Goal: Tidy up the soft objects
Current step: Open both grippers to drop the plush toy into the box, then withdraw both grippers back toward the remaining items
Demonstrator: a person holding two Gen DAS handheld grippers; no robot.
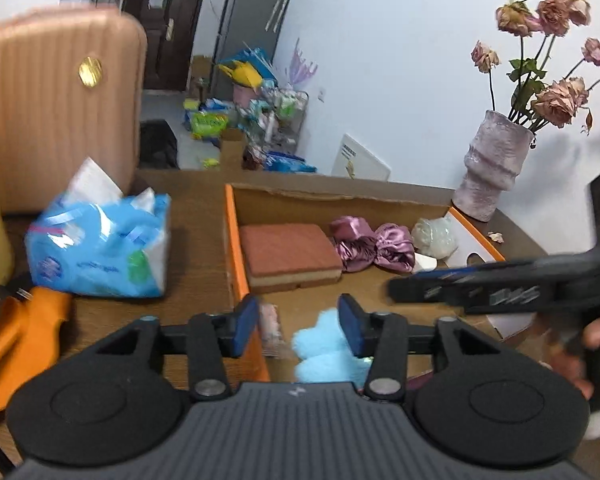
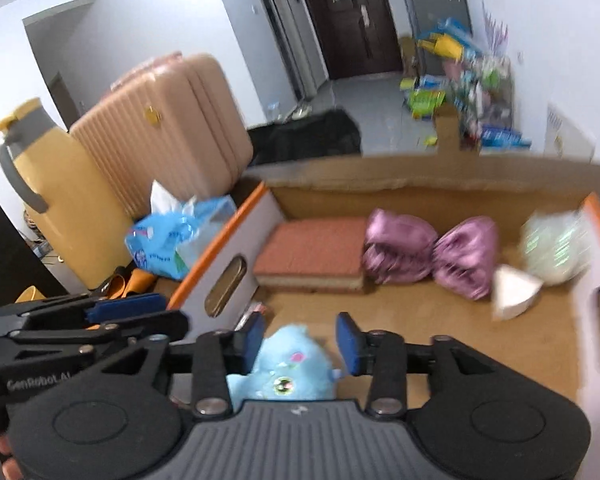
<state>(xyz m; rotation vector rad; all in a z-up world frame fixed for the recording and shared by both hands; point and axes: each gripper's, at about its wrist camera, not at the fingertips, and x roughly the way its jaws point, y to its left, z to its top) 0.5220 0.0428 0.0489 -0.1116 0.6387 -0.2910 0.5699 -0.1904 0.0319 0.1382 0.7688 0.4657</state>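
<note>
An orange-rimmed cardboard box (image 1: 233, 240) (image 2: 228, 224) holds a red-brown sponge pad (image 1: 290, 256) (image 2: 312, 252), a purple satin scrunchie (image 1: 374, 244) (image 2: 432, 252), a pale green mesh puff (image 1: 436, 236) (image 2: 556, 248) and a blue plush toy (image 1: 328, 344) (image 2: 288, 364). My left gripper (image 1: 298, 322) is open above the plush at the box's near left corner. My right gripper (image 2: 300, 340) is open, its fingers on either side of the plush without clamping it. It shows at the right of the left wrist view (image 1: 420, 288), and the left one at the left of the right wrist view (image 2: 152, 308).
A blue tissue pack (image 1: 100, 244) (image 2: 172, 240) lies left of the box. A pink suitcase (image 1: 56, 100) (image 2: 160, 136) and a yellow thermos (image 2: 56, 200) stand behind it. A vase of dried roses (image 1: 492, 168) stands at the back right. Orange cloth (image 1: 20, 344) lies near left.
</note>
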